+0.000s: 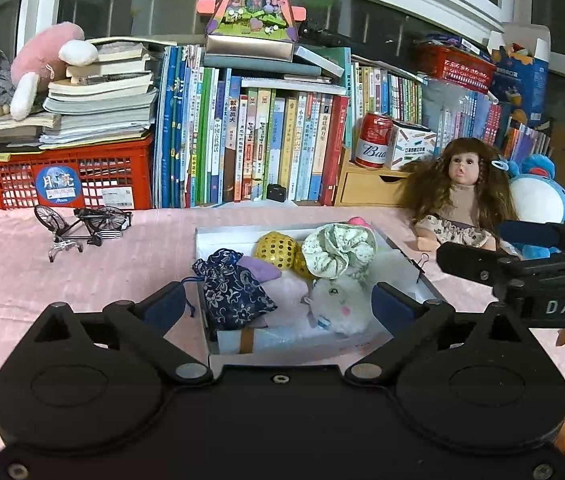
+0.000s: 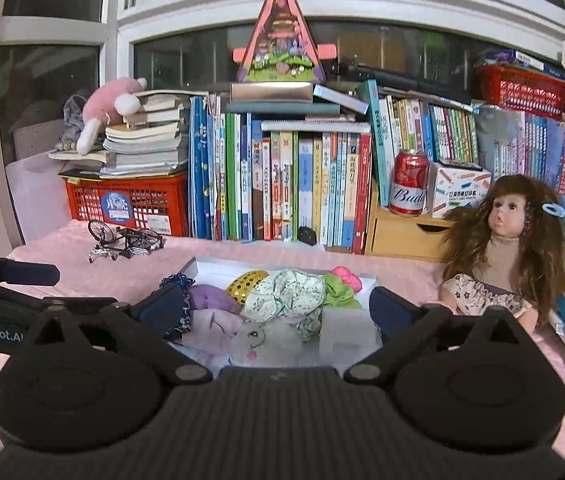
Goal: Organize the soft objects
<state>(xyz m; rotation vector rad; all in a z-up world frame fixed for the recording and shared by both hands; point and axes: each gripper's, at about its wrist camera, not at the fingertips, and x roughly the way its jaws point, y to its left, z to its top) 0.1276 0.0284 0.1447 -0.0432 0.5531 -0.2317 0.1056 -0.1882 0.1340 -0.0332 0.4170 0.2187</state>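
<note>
A shallow white box lies on the pink tablecloth. It holds a navy floral pouch, gold sequin balls, a green floral scrunchie, a white plush and purple cloth. My left gripper hovers open over the box's near left part, its pads touching nothing. At the box's right side my right gripper is also wide open and holds nothing.
A long-haired doll and a blue plush sit right of the box. A model bicycle stands at the left. Behind are upright books, a red crate, a red can and a wooden drawer.
</note>
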